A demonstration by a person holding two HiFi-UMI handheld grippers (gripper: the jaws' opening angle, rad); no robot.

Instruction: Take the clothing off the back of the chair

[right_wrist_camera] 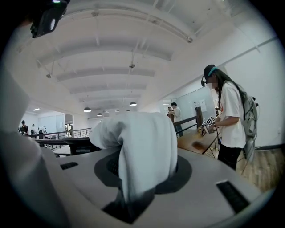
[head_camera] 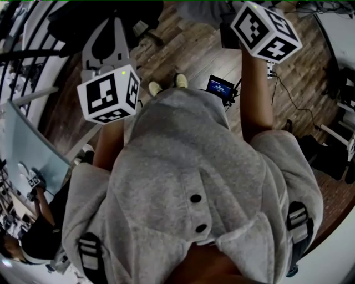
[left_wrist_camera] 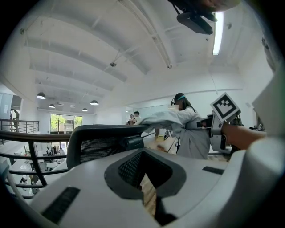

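A light grey garment hangs bunched out of my right gripper, whose jaws are shut on it. From the left gripper view, the same garment stretches left from the right gripper and droops below it, level with the top edge of the black mesh chair back. My left gripper is shut with nothing in it and points at the chair. In the head view the left gripper reaches toward the dark chair. Of the right gripper only the marker cube shows there.
A person in a white T-shirt with a backpack stands by a wooden table on the right. A metal railing runs behind the chair. A small lit screen stands on the wood floor, and a glass panel is at the left.
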